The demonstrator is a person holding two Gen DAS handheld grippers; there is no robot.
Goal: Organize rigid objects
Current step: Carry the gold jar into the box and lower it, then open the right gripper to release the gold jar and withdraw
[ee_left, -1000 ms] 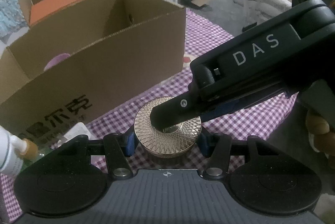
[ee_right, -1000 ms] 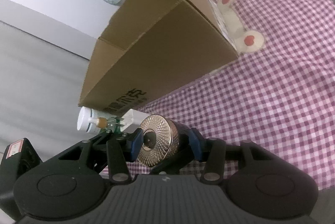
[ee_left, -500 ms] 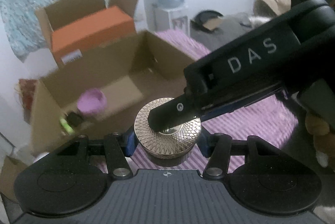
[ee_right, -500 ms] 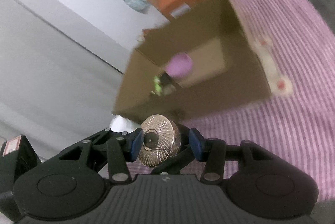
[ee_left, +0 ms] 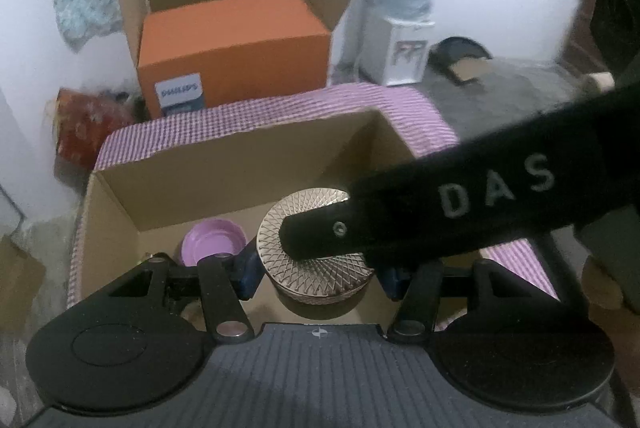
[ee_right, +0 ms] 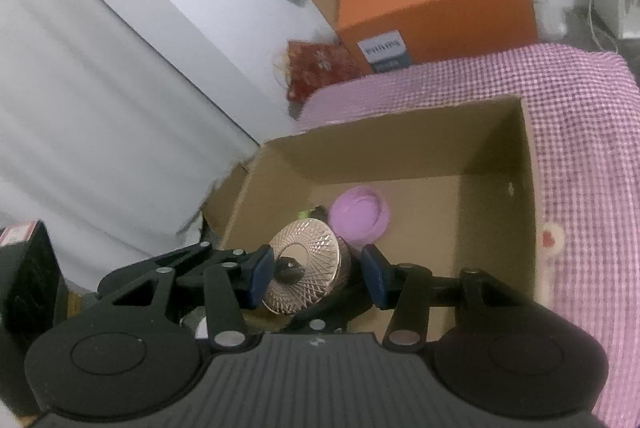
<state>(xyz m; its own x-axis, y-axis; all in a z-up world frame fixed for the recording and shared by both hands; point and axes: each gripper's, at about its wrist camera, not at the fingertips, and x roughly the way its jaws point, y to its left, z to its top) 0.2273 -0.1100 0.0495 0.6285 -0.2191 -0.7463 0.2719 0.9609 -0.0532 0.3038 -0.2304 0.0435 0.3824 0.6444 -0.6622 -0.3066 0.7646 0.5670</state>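
Note:
A round jar with a gold patterned lid [ee_left: 308,228] hangs above the open cardboard box [ee_left: 240,163]. My left gripper [ee_left: 318,274] is shut on its sides. My right gripper [ee_right: 316,278] pinches it top to bottom, one finger [ee_left: 360,228] lying across the lid; the jar also shows in the right wrist view [ee_right: 306,266]. A pink lid [ee_left: 212,240] lies on the box floor, also seen in the right wrist view [ee_right: 360,220], with a small green and dark item [ee_right: 310,214] beside it.
The box [ee_right: 532,187] stands on a purple checked cloth [ee_right: 580,131]. Behind it an orange Philips box [ee_left: 236,47] sits inside a bigger open carton. A water dispenser [ee_left: 404,27] stands at the back right. A red bag [ee_left: 86,123] lies on the floor at left.
Both grippers have lifted the jar from the cloth in front of the box up and over the box's opening. The box's inside now shows from above.

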